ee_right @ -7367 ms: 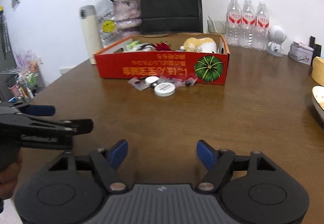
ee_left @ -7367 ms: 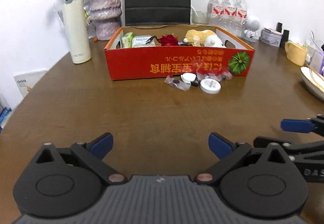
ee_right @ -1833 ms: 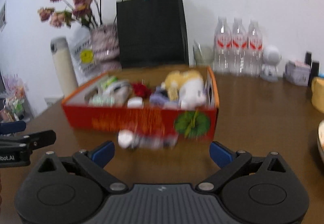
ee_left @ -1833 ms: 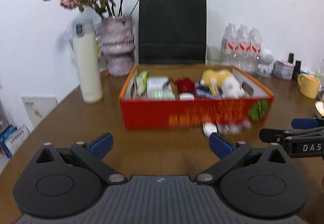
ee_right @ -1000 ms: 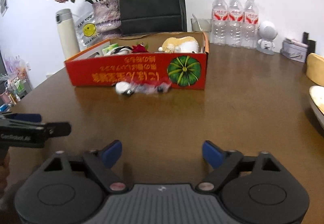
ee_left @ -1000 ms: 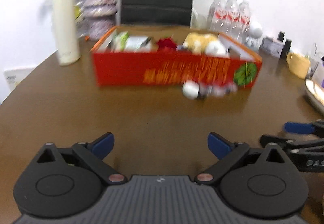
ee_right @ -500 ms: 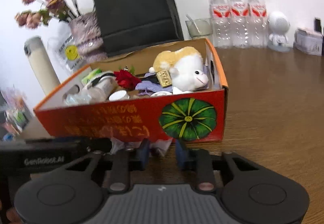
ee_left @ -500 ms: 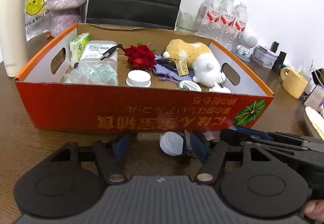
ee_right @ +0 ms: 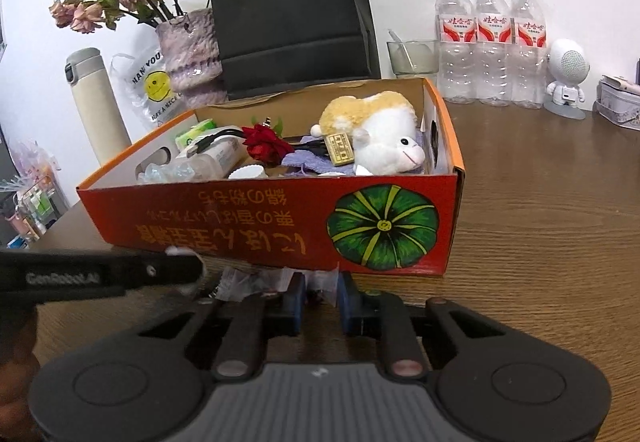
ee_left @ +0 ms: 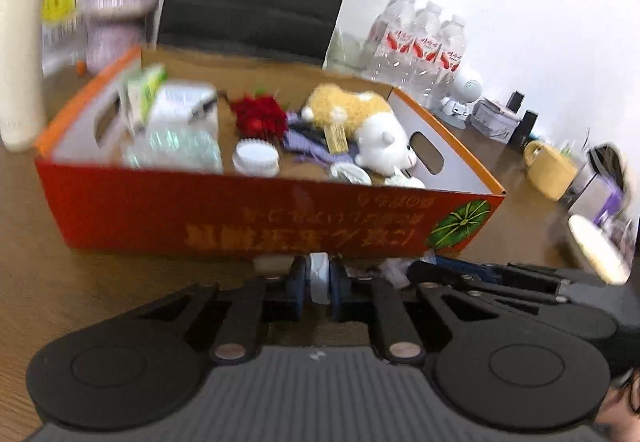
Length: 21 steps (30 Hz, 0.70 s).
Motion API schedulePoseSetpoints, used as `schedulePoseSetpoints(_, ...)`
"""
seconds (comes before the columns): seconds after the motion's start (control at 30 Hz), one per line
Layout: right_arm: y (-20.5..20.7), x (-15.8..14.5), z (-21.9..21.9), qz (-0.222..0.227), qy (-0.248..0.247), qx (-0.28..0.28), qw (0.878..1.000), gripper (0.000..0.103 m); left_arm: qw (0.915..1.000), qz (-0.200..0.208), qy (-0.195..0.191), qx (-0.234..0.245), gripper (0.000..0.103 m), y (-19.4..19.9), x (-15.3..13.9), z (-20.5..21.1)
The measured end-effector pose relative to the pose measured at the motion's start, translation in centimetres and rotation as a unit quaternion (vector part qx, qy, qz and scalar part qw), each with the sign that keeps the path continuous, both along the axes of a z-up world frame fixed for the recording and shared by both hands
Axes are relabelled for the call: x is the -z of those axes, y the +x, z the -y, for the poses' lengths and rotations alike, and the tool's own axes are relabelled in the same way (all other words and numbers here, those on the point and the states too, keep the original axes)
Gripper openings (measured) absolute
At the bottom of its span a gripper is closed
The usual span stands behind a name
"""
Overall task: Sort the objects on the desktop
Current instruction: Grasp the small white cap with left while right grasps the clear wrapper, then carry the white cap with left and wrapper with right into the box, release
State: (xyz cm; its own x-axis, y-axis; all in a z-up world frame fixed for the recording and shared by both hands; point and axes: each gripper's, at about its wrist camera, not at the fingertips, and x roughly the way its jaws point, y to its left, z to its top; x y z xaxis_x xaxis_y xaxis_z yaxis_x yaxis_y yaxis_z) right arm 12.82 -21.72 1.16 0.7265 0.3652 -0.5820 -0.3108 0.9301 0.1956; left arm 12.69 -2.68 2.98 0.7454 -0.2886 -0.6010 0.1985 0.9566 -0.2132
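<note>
The left gripper (ee_left: 319, 284) has its jaws closing on a small white lid-like piece (ee_left: 319, 274) that sits between the blue pads, down on the desk (ee_left: 60, 282) right against the front wall of the orange box (ee_left: 240, 218); a second ago those jaws stood wide and well short of the box. The right gripper (ee_right: 322, 300) is closing too, clenched on a crinkled clear packet (ee_right: 320, 284) from the little heap lying at the foot of the same wall, below the printed green pumpkin; it also was open and farther back a moment earlier. So both hands have come up to the loose pile and taken hold at nearly the same time, which I judge to be the pick-up step of the sort. The box already holds a plush toy (ee_right: 380, 138), a red rose (ee_right: 266, 146), a white cap (ee_left: 256, 160) and some packs, so the lift over its front wall looks like the next need. The packet is thin and may slip. Toward the desk's far edge stand a black bag (ee_right: 292, 10), three water bottles (ee_right: 490, 38) and a vase (ee_right: 192, 54).
</note>
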Motion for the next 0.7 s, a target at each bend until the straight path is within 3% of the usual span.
schedulePoseSetpoints(0.1,-0.3,-0.2,-0.3,0.001,-0.001,-0.007,1.000,0.015,0.9989,0.035,0.030,-0.007,0.013,-1.1,-0.5,0.4)
schedulePoseSetpoints(0.23,-2.1,-1.2,-1.2,0.038,-0.049,0.001,0.998,0.013,0.9966,0.029,0.063,-0.043,0.013,-2.8,0.0,0.2)
schedulePoseSetpoints(0.57,-12.2,-3.8,1.5,0.073,-0.020,0.014,0.997,0.012,0.9963,0.025,0.044,-0.070,0.013,-11.6,-0.9,-1.2)
schedulePoseSetpoints(0.7,-16.0,-5.6,2.0,0.097,-0.018,0.015,0.995,0.012,0.9960,0.045,0.041,-0.066,0.013,-14.8,-2.2,-0.9)
